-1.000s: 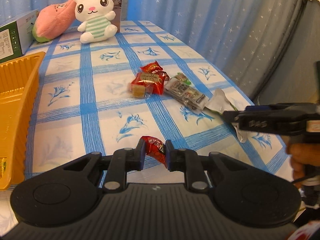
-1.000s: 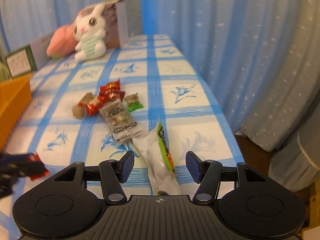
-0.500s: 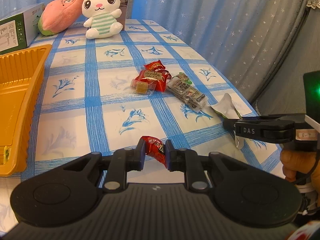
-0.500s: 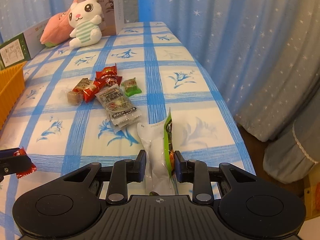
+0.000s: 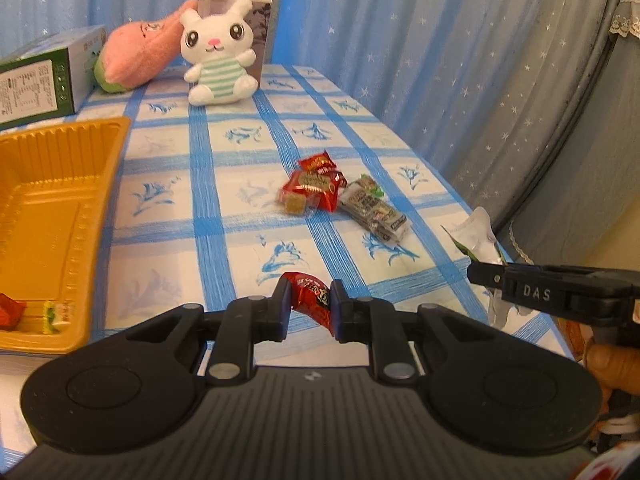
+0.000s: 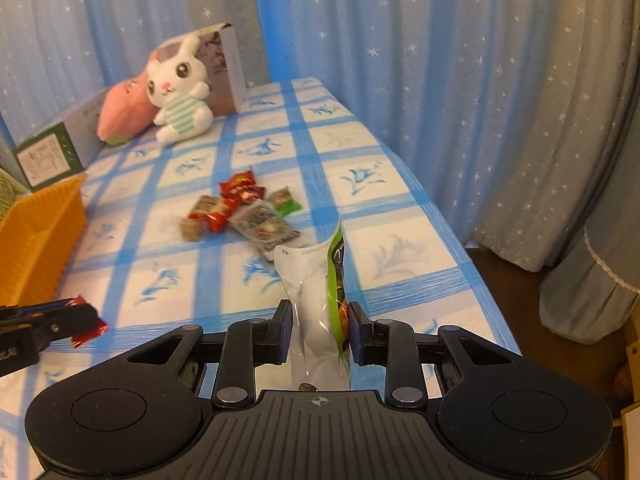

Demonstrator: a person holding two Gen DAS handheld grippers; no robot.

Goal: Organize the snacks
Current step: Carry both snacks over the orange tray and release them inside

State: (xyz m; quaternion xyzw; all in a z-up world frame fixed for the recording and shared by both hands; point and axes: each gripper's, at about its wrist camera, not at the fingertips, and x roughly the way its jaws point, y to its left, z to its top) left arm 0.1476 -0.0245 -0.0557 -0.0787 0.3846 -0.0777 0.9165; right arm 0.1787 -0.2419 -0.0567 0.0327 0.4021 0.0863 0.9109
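"DAS" on the right gripper (image 5: pixel 536 292); "02" on the white-green snack pouch (image 6: pixel 316 276).

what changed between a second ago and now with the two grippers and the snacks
The right gripper closed its jaws on the white and green snack pouch, which lay flat between them a second ago, and lifted it off the tablecloth; it now stands upright. The left gripper kept its grip on the red candy wrapper and rose a little. The snack pile and orange tray stayed put.
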